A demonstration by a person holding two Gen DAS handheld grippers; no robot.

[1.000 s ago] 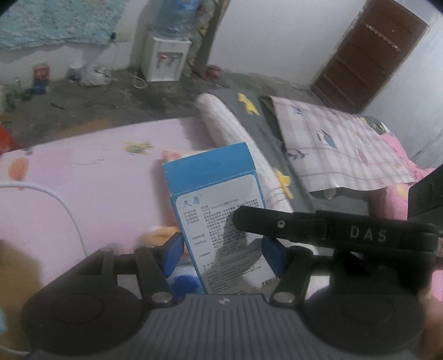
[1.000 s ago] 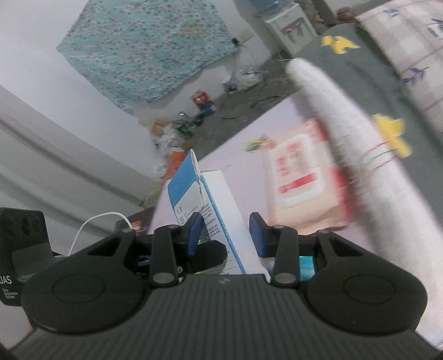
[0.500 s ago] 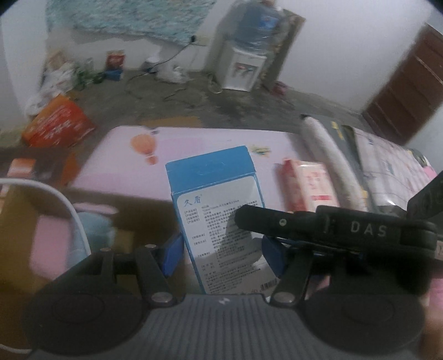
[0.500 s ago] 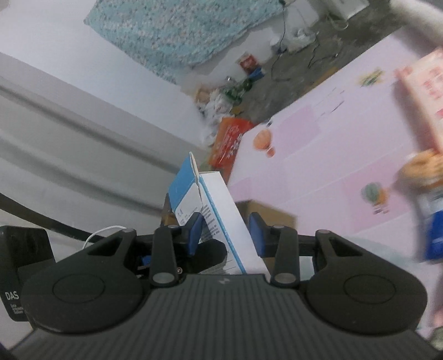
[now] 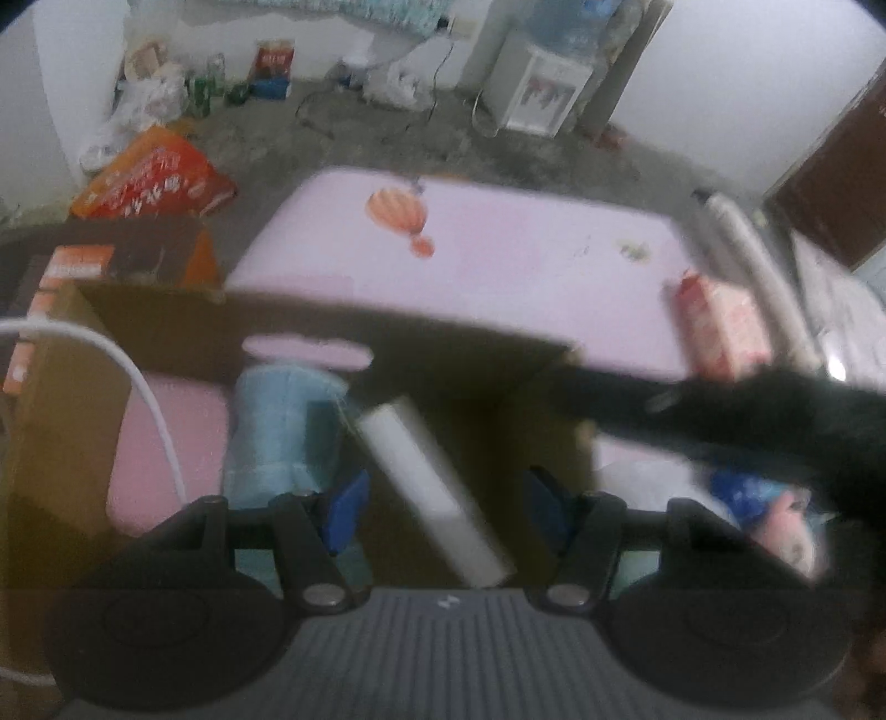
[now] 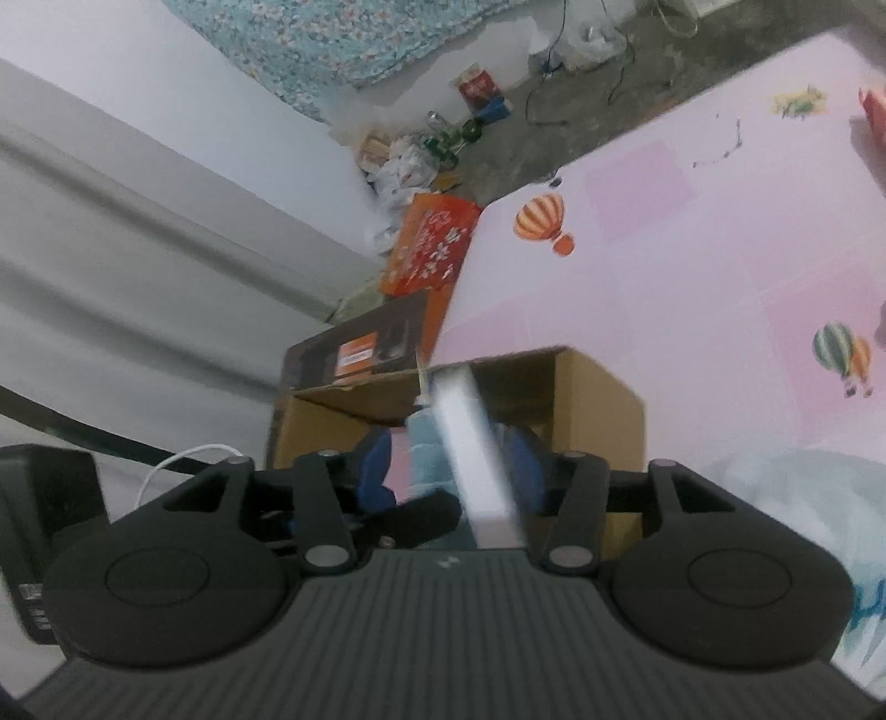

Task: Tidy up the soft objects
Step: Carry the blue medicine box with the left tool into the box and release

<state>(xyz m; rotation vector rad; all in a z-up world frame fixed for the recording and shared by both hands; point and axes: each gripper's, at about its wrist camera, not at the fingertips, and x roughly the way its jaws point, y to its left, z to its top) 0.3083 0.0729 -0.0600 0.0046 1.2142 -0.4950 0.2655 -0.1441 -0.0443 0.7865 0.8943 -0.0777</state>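
With both grippers' fingers spread, the white box was dropping loose into the cardboard carton, so the next item awaited picking.

Pink mat: cardboard box, red-pink pack on it.

Pretty bare room: white walls and a rough grey concrete floor. Up at 12 o'clock a teal patterned cloth hangs on the wall, with a white water dispenser toward 1 o'clock and a dark brown door around 2. Over at 10 o'clock there's a heap of bags and bottles plus an orange printed pack on the floor. Cables trail across it. Light is dim and flat.
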